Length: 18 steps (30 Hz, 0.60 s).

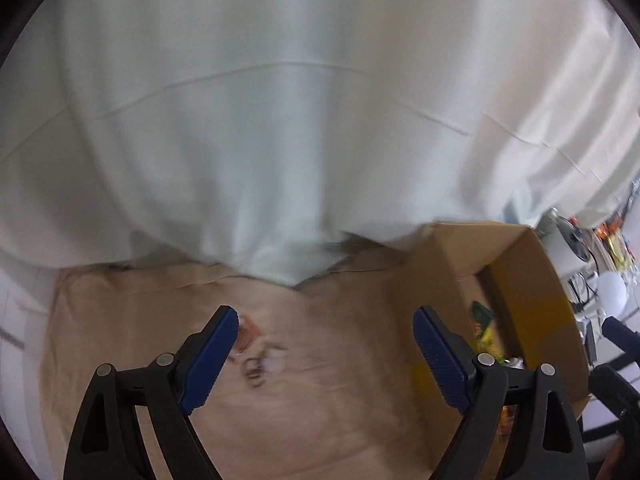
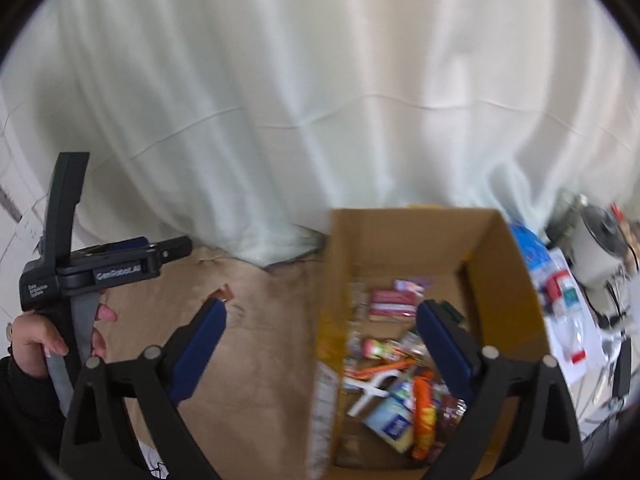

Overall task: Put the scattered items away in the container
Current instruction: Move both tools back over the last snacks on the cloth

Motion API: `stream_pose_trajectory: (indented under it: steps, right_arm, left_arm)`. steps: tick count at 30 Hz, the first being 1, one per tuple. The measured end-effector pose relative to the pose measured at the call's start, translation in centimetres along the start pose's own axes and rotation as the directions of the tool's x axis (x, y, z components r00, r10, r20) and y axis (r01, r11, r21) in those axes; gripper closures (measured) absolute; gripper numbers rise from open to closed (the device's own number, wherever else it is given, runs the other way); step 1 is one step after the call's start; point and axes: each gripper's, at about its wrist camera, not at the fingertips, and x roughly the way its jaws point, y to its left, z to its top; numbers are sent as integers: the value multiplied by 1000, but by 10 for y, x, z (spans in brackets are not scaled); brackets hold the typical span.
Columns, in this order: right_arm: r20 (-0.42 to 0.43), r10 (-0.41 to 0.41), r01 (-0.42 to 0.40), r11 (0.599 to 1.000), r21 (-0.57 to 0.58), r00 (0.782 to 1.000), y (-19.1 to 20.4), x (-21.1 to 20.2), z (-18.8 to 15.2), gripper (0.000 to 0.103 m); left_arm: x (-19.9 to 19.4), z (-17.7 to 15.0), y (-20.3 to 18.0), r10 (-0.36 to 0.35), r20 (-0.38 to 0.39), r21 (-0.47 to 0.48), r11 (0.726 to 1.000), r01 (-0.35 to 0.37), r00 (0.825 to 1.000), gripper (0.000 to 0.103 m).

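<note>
Cardboard box [image 2: 416, 236] of snacks beneath spread right gripper [image 2: 320, 344] fingers [image 2: 200, 344].

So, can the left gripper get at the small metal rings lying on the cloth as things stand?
Probably yes. The left gripper has its jaws open and empty, the metal rings lie on the bare tan cloth just ahead, and nothing stands between them.

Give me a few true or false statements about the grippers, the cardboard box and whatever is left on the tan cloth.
1. Both grippers are open and hold nothing. True: left gripper, right gripper.
2. The brown cardboard box is empty. False: it holds many items, among them an orange snack packet.
3. Small items lie on the tan cloth. True.
4. The box stands left of the left gripper. False: on its right.
5. A dark wall stands behind. False: a white curtain.
</note>
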Motion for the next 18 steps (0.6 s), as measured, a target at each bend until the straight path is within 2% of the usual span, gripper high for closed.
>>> stream_pose_trajectory:
  steps: [4,8,12,18]
  right_arm:
    - [-19,43,-44,998,-48,999,37,18,6,5]
    - [-59,89,-94,992,-79,994,68,40,8,5]
    - [-80,99,-107,989,-104,992,92,57,6,5]
    - [-118,118,-133,983,-124,986,114,75,6,5]
  left_arm:
    - [-7,-12,56,62,-10,-62,996,-63,998,13]
    - [-11,-23,95,102,-20,-101,990,-103,995,13]
    - [-11,-35,121,127,-34,-117,985,-130,991,13]
    - [-8,-46,136,130,-51,-139,981,-136,990,13]
